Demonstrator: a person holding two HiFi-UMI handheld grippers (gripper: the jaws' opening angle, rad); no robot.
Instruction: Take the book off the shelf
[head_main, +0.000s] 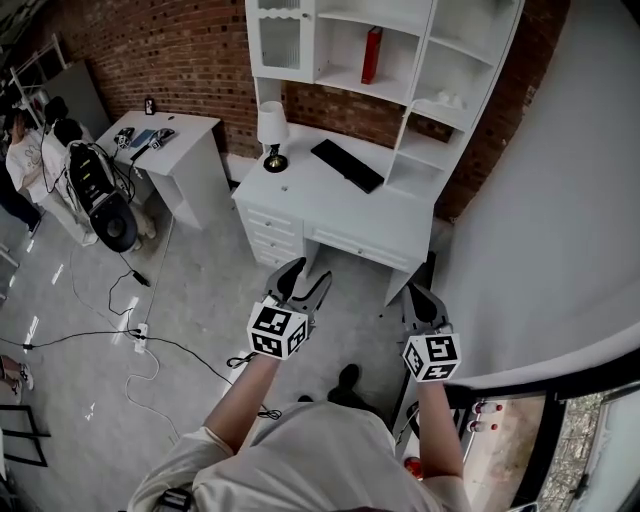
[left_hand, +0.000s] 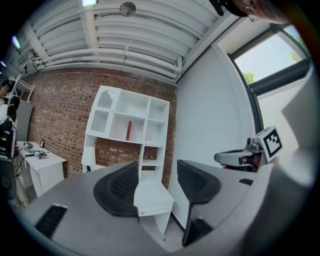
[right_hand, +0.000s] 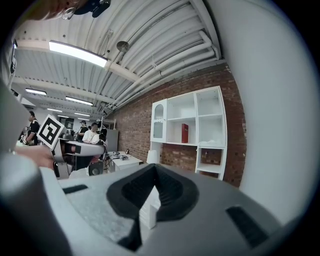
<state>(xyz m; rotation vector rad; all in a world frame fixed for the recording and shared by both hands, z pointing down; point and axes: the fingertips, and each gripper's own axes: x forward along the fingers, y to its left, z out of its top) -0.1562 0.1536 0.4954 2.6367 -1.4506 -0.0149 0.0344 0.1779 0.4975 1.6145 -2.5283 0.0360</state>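
Red slim book (head_main: 371, 55) upright in white boxy shelf (head_main: 340, 78); brick bkgd (head_main: 190, 50).

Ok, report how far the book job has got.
Done: nothing; the red book stands on the shelf. In hand: nothing; the left tongs are open and empty, the right tongs shut and empty, both short of the desk. Left: approach, grip the book, pull it out.

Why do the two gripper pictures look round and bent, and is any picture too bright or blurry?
Left gripper view: a wide lens bends the ceiling beams, corners go black, and the window is washed out. Right gripper view: same round warp; the ceiling strip light glares. Head view: evenly lit, sharp, the red book plain to see.
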